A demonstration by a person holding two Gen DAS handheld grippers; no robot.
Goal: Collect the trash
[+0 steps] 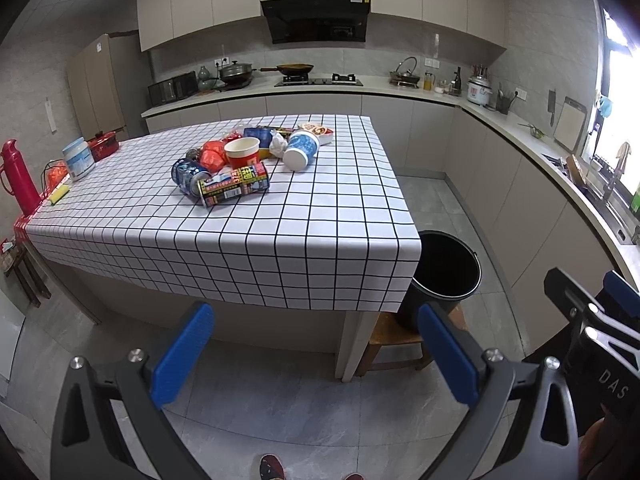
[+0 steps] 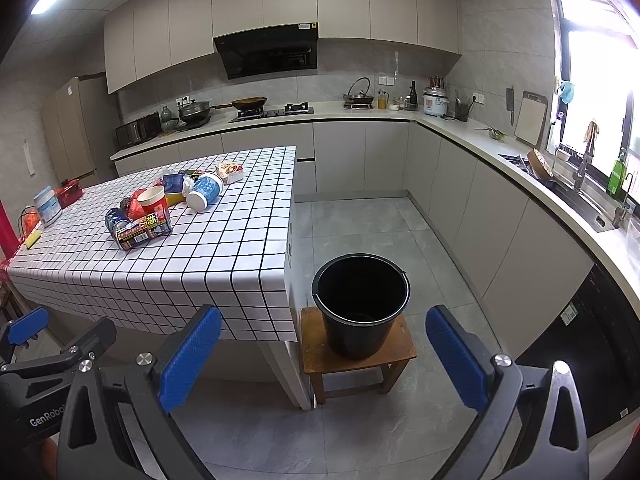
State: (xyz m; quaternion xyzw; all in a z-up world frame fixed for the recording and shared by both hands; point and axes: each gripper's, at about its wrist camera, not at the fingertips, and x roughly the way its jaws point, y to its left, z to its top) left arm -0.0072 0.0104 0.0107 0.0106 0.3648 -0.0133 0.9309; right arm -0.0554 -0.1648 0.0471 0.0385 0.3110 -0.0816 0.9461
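Two paper cups are sitting in the trash pile on the tabletop (image 1: 280, 216): one red-and-white cup (image 1: 242, 151) upright and one blue-and-white cup (image 1: 301, 149) on its side. Two printed cans are lying at the front, a yellow-and-black can (image 1: 234, 185) and a blue can (image 1: 187, 175). One black bucket (image 2: 361, 304) is standing on one wooden stool (image 2: 358, 354).

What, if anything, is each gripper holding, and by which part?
Nothing. The left gripper and right gripper are both open and empty, short of the table; the trash lies untouched.
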